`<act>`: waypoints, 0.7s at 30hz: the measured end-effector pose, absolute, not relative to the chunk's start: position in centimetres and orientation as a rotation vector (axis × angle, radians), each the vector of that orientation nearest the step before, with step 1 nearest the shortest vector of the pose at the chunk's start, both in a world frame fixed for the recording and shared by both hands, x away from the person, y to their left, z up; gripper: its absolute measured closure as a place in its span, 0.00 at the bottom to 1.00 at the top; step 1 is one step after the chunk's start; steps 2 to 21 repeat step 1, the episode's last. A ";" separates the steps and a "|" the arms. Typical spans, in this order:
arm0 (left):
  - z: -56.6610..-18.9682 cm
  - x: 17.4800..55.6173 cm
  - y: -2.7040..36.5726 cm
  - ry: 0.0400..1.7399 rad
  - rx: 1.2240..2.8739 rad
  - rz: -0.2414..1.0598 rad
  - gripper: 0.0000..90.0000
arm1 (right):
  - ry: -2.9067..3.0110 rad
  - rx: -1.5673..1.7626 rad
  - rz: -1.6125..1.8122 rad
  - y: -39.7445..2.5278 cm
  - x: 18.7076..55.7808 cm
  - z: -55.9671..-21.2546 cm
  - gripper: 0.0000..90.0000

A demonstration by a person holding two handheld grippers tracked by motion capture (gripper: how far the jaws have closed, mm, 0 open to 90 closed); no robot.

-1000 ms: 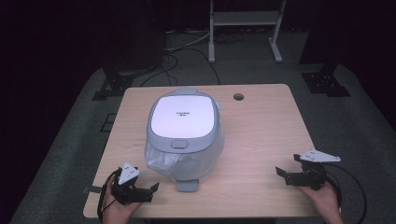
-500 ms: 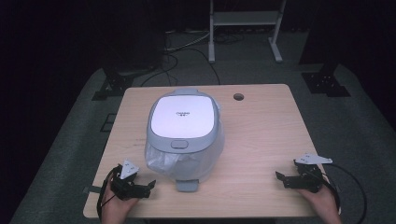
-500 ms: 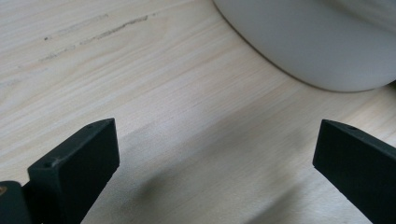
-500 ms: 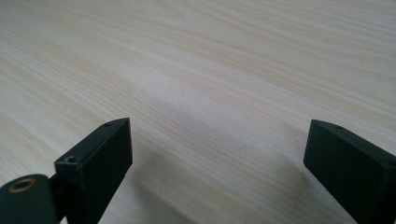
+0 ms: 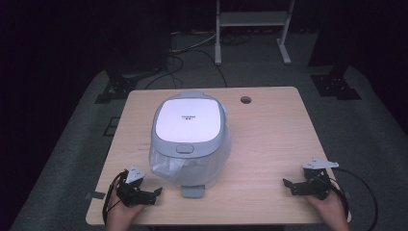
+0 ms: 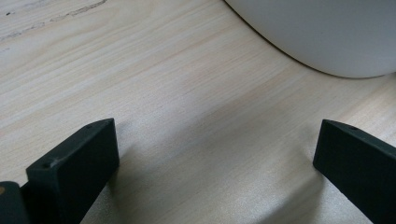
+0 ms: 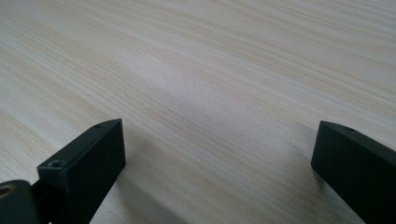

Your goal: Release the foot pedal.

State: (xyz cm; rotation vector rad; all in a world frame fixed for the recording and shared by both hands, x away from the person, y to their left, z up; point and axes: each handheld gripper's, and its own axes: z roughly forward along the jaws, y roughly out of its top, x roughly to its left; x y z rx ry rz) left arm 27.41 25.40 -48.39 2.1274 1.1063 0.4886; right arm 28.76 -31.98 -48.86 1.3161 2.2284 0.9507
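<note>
A white and grey rice cooker [image 5: 189,132] with its lid down stands in the middle of the wooden table [image 5: 269,130], with clear plastic film around its lower body. My left gripper [image 5: 153,193] rests near the front left edge, a short way left of the cooker's front. Its jaws are wide apart over bare wood, and the cooker's white wall [image 6: 327,32] curves across the top right of the left gripper view. My right gripper [image 5: 288,185] lies near the front right corner, open, with only wood grain [image 7: 210,93] between its jaws.
A round cable hole [image 5: 246,100] sits in the table's far right part. A grey tab [image 5: 193,191] sticks out on the table at the cooker's front. Beyond the table are dark floor, cables and a white stand [image 5: 250,29].
Both grippers have drawn back toward the table's front edge and come low onto the wood. The cooker has not moved.
</note>
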 end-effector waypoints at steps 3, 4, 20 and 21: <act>-48.4 27.4 25.4 1.107 2.127 0.489 0.00 | 2.228 1.316 0.951 -32.0 28.8 -48.9 0.02; -48.4 27.4 25.4 1.107 2.127 0.489 0.00 | 2.228 1.316 0.951 -32.0 28.8 -48.9 0.02; -48.4 27.4 25.4 1.107 2.127 0.489 0.00 | 2.228 1.316 0.951 -32.0 28.8 -48.9 0.02; -48.4 27.4 25.4 1.107 2.127 0.489 0.00 | 2.228 1.316 0.951 -32.0 28.8 -48.9 0.02</act>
